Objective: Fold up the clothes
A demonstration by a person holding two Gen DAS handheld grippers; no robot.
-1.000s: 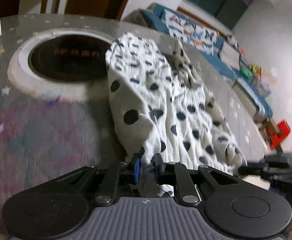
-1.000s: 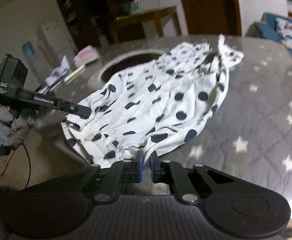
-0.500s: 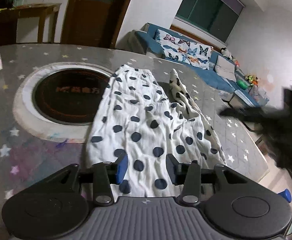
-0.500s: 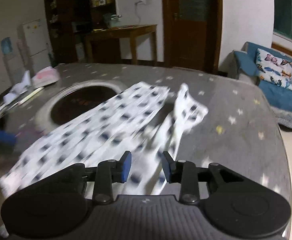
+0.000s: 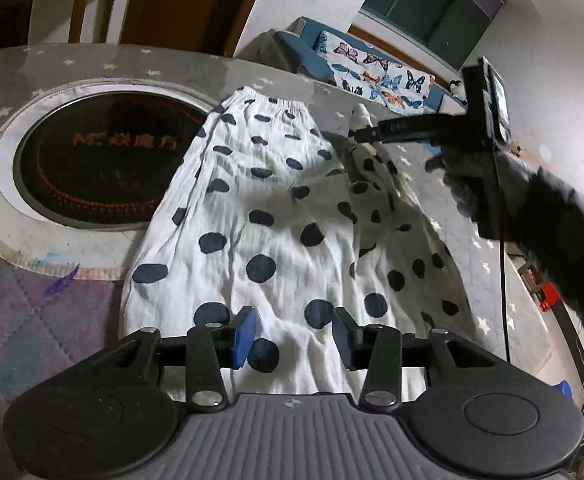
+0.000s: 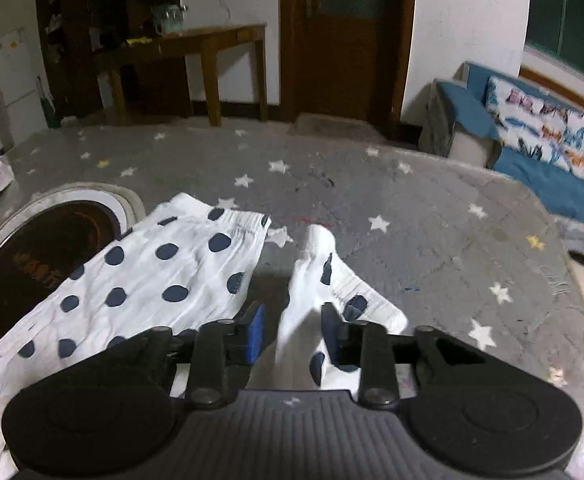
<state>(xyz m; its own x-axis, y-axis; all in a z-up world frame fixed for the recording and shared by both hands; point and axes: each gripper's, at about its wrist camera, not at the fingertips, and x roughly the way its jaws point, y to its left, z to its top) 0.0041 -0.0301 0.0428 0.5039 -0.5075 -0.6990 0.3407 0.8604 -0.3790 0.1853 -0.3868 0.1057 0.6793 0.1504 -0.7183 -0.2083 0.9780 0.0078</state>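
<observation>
Left wrist view: the near hem of the dotted garment (image 5: 260, 216) on the table (image 5: 32, 320) is hidden under the left gripper (image 5: 294, 336), jaws released above it. The right gripper (image 6: 292, 332) is spread around a raised fold, not clamping.

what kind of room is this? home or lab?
Most likely a home living/dining room: a blue sofa with a butterfly-print cover, a round table with a built-in cooker plate, and a wooden door.
</observation>
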